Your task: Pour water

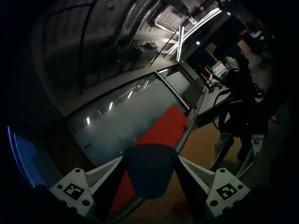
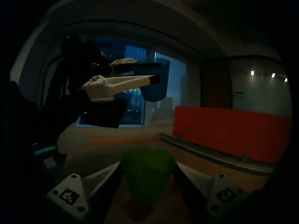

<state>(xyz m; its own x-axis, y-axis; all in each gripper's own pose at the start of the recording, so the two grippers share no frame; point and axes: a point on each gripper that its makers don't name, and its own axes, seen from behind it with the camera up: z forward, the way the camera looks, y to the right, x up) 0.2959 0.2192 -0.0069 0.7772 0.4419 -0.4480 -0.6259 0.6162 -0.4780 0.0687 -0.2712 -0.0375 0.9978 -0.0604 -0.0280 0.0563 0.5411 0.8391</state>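
Left gripper view: the left tool (image 1: 150, 159) stood partly closed, both fingers pressed on the sides of the blue cup (image 1: 150, 175) at the low centre of the frame. The cup's mouth faced away from the camera, so whether it held water could not be established. Beyond it lay a red panel (image 1: 164, 128) at mid-frame and a strip of brown table (image 1: 198, 143) to its right. The room sat slanted in the frame, which suggested the tool was rolled, though by how much could not be judged. A small red patch (image 1: 181, 207) at the lower edge could not be identified.

Right gripper view: the right tool (image 2: 148, 164) was likewise partly closed, both fingers bearing on the green cup (image 2: 148, 175) at the low centre, upright with its mouth open upward. Whether its base rested on the table could not be told. The left tool appeared in the upper centre-left, carrying the blue cup (image 2: 155, 87) above and beyond the green one and apart from it. The blue cup looked near upright, and no stream was visible.

Risks noted: in my judgement, tipping before the blue cup's lip stood over the green mouth would put water on the table. Either smooth, tapered cup could also slip between the fingers once tilted or loaded.

Limits of inspection: lighting was very dim, and the depth between the two cups was uncertain. The water level in both cups was hidden. Behind the left tool there was only a dark shape.
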